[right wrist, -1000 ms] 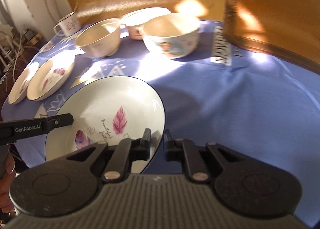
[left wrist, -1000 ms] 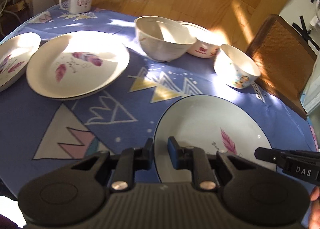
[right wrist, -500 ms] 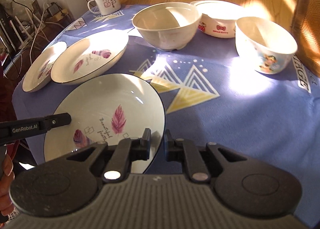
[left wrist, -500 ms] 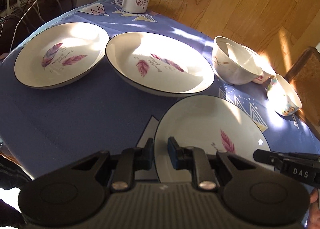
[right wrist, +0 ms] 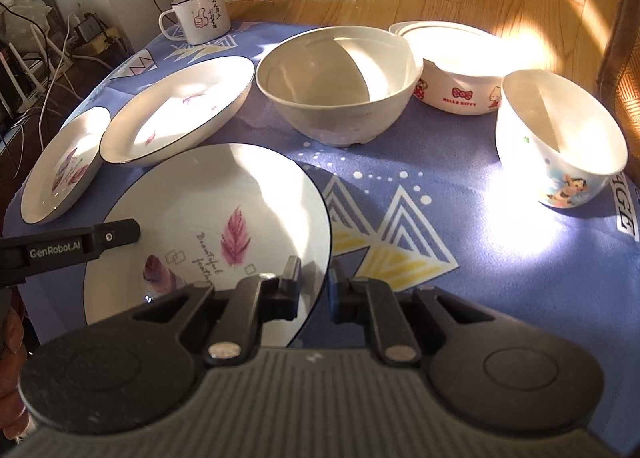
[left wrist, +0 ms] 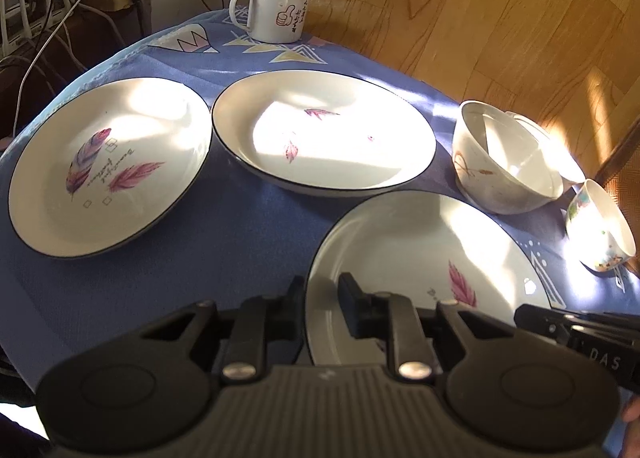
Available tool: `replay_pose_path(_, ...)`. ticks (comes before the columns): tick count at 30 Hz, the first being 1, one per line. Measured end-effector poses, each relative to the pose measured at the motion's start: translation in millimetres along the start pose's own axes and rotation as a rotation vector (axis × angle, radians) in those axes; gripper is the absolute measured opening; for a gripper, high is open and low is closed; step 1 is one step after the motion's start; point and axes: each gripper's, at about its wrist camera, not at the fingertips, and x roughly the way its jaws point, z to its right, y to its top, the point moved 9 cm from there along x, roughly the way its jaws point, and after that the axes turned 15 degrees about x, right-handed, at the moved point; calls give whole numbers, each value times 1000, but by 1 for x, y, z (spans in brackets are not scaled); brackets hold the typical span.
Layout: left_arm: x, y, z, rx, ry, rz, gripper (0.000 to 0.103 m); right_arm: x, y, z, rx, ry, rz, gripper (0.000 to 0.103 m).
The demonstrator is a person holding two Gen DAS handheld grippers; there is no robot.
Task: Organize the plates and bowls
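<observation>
Left wrist view: I am carrying the held plate (left wrist: pixel 420 250) by its left rim in the left tongs (left wrist: pixel 322 294). The tongs are nearly closed on that rim, and the jaws are opening slightly around it. Compared with a second ago, the scene is sliding rightward in this view. The middle plate (left wrist: pixel 324 137) and the far-left plate (left wrist: pixel 108 165) are now filling the frame, and the mug (left wrist: pixel 276 13) is showing centrally. The held plate's far edge is now lying just beside the middle plate. I judge that I am bringing it over for stacking. The large bowl (left wrist: pixel 508 165) is hiding most of the bowl behind it. The cartoon bowl (left wrist: pixel 600 234) is sitting at the picture's right edge.

Right wrist view: the right tongs (right wrist: pixel 314 278) are gripping the same plate's right rim at a narrow opening. The three bowls are drifting rightward in the frame, so the plate group is coming nearer. The tool body is covering the plate's near edge. I cannot tell whether the plate is clearing the bench (right wrist: pixel 480 258). Glare is washing out the middle plate's pattern. The lidded bowl (right wrist: pixel 456 69) is concealing its contents.
</observation>
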Motion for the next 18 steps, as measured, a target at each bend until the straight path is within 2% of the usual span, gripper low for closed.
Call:
replay_pose_path(3, -6, -6, 2, 1, 1, -4, 19, -10, -7, 2, -3, 15, -7, 16)
replay_pose_path(10, -37, -49, 29, 16, -52, 1, 19, -41, -41, 24, 8, 36, -8, 16)
replay_pose_path(15, -41, -60, 45, 29, -53, 3, 19, -52, -60, 38, 18, 34, 1, 16)
replay_pose_path(18, -41, -60, 48, 32, -45, 7, 19, -52, -60, 41, 32, 30, 18, 16)
